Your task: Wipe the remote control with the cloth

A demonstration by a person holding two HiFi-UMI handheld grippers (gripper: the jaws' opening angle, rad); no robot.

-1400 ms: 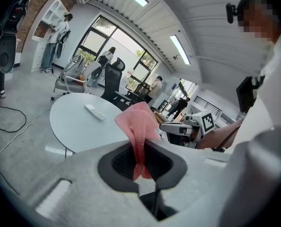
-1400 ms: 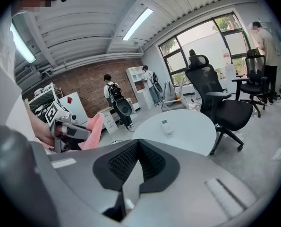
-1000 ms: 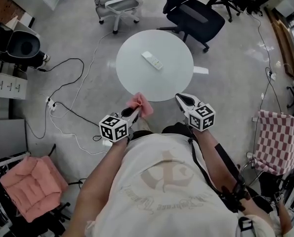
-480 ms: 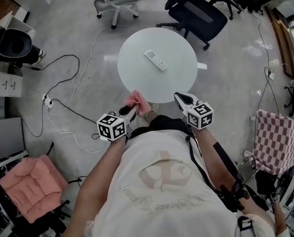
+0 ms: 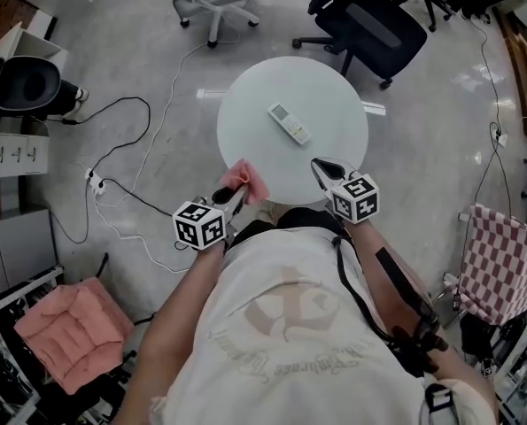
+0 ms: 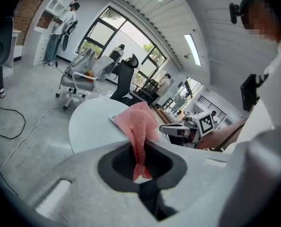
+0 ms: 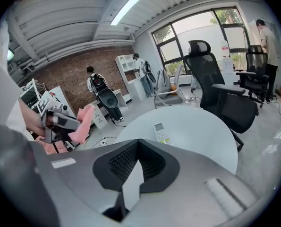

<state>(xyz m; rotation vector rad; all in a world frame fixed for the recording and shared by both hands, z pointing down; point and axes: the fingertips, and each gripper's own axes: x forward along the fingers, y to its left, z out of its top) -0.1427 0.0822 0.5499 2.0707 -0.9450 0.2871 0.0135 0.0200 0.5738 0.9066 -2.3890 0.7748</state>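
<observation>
I see cloth (image 6: 139,126): pink, soft, bumpy weave; remote control (image 5: 289,122): white hard plastic, smooth; table top (image 5: 245,113): pale, smooth, bit shiny; floor (image 5: 440,140): grey, glossy. My left gripper (image 5: 230,193), right gripper (image 5: 321,165): grey matt plastic, black ribbed pads (image 7: 120,161).

A: Where are the arms?
B: Both reach forward. The left gripper (image 5: 231,191) is at the near edge of the round table (image 5: 254,122), clamped on a pink cloth (image 5: 247,181).
A: The right gripper (image 5: 323,166)?
B: Over that same edge, jaws together, empty.

No legible text or labels
</observation>
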